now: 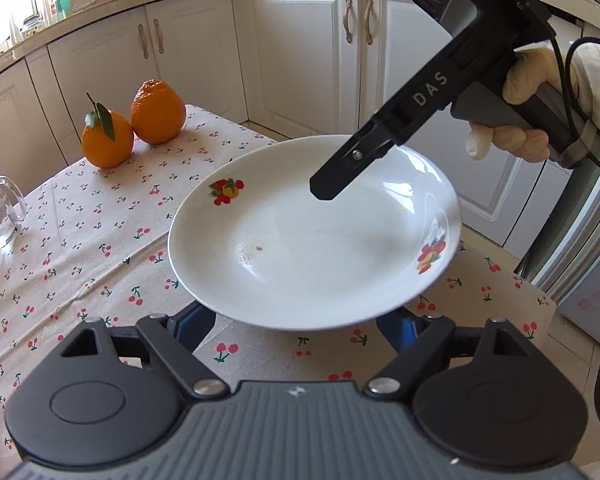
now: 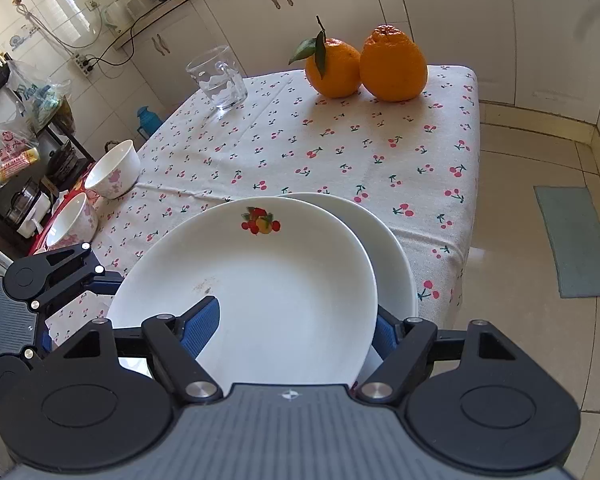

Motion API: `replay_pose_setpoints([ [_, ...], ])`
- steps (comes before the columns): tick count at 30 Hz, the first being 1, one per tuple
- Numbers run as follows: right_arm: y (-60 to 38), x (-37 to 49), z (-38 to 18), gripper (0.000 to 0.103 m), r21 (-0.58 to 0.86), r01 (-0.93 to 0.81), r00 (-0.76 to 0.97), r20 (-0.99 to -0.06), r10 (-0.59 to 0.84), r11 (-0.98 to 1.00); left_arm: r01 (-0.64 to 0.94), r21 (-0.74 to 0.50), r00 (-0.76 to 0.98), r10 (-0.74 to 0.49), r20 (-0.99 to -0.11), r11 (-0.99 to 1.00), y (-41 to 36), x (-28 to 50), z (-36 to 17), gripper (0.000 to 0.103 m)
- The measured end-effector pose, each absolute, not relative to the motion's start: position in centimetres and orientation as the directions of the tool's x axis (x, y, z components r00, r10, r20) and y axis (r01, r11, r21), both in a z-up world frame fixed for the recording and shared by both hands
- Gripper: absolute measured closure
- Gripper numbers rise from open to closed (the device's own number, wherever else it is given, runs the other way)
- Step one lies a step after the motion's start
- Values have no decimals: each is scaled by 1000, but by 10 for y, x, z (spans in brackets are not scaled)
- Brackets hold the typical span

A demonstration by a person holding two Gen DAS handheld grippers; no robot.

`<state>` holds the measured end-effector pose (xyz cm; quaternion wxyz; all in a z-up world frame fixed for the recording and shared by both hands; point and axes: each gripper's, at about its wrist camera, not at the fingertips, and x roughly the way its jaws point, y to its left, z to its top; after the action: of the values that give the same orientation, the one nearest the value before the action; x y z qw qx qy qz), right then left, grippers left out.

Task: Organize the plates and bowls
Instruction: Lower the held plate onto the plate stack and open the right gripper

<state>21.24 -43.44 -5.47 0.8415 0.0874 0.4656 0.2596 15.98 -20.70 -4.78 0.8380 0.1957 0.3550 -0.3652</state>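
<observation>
A white plate (image 2: 260, 280) with fruit decals fills the lower middle of the right wrist view. It lies over a second plate (image 2: 392, 264) that peeks out on its right, both on the cherry-print cloth of the surface (image 2: 340, 152).

The right tool (image 2: 294, 330) is open. Its left blue finger (image 2: 204, 324) lies over the inside of the top plate, and its right finger (image 2: 384, 336) sits just outside the rim, so the plate's near edge is between wide-apart jaws. The left wrist view shows this tool slanting down from the upper right in a gloved hand (image 1: 528, 112).

The left tool (image 1: 296, 330) also stands open. Its blue fingers (image 1: 196, 320) reach under the near rim of the plate, so their tips are hidden and I cannot tell whether they touch it.

Two floral bowls (image 2: 114, 172) sit side by side at the left edge of the right wrist view. A glass (image 2: 218, 78) and two oranges (image 2: 392, 64) stand at the far end, well apart from the plates.
</observation>
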Motion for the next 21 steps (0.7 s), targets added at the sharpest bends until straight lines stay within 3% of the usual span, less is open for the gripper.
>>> replay_pose_setpoints([
  [21,-431,189,-42,20,300,-321,458,-781,424,898,754,43,470,-493,-732,655,-205,161,-48,15],
])
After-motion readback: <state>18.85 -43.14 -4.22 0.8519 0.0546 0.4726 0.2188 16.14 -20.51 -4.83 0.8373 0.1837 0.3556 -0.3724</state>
